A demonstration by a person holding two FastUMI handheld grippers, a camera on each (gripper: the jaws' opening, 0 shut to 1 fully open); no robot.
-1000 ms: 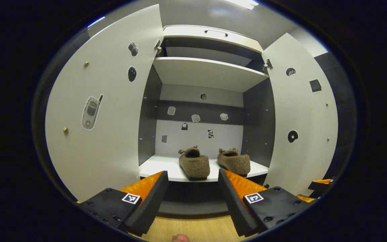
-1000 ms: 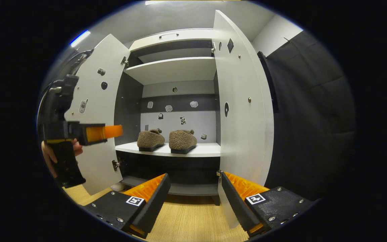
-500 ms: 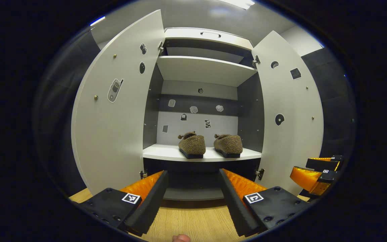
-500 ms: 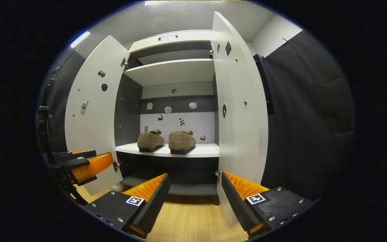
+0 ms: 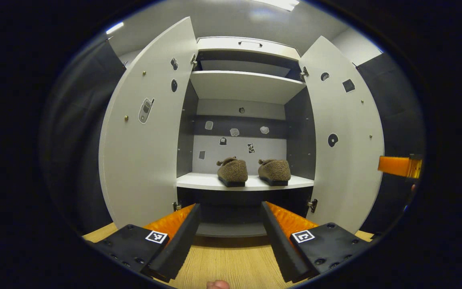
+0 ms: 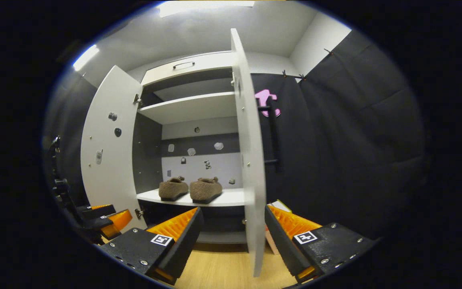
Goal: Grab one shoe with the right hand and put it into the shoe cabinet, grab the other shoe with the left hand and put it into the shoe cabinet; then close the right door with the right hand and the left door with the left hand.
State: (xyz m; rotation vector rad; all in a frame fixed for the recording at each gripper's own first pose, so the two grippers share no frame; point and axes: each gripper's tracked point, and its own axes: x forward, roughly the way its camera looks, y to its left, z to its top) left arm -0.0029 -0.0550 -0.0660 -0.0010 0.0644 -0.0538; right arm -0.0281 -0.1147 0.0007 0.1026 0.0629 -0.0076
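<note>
on the lower shelf (image 5: 199,182) of the shoe cabinet (image 5: 247,42) the two shoes (image 5: 232,171) (image 5: 274,171) stand side by side, so the next step, i judge, is to close the right door (image 6: 249,160). in the right gripper view this door stands edge-on, and its lower edge lies between the two fingers of the right tool (image 6: 231,241), which are wide apart and hold nothing. the door's long axis is upright and its outer face turns to the right of the tool, so the push should go from that side toward the left. the left tool (image 5: 229,237) is open too and empty, facing the cabinet's middle, with the left door (image 5: 142,160) off to its left. the right tool is the nearer one to its door.
</note>
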